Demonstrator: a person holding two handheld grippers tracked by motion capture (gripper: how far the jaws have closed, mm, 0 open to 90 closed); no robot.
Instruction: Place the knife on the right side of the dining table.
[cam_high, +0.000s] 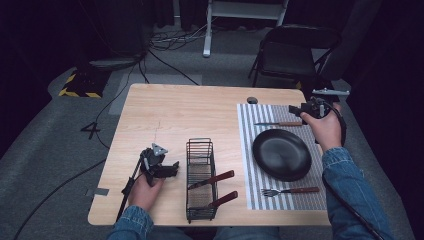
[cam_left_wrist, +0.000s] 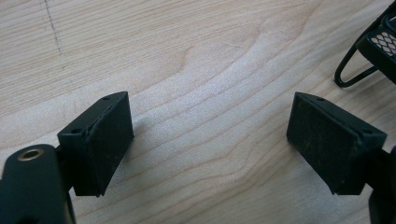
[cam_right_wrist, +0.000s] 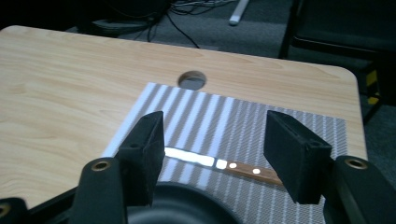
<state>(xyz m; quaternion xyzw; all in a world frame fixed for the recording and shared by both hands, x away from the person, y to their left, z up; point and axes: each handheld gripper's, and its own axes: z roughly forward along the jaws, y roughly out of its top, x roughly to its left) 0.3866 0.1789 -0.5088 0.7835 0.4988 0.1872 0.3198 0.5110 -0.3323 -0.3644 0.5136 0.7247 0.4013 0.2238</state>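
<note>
A wood-handled knife (cam_high: 278, 124) lies on the striped placemat (cam_high: 246, 150) beyond the black plate (cam_high: 281, 154). My right gripper (cam_high: 295, 111) hovers above the knife's handle end, open and empty; in the right gripper view the knife (cam_right_wrist: 219, 164) shows between its jaws, below them. A wood-handled fork (cam_high: 290, 191) lies on the mat in front of the plate. My left gripper (cam_high: 172, 169) rests open over bare table (cam_left_wrist: 201, 93), just left of the black wire caddy (cam_high: 200, 177), which holds two wood-handled utensils (cam_high: 212, 179).
A round cable hole (cam_right_wrist: 192, 80) sits in the table beyond the mat's far left corner. A folding chair (cam_high: 292, 50) stands behind the table's far right side. Cables cross the floor to the left.
</note>
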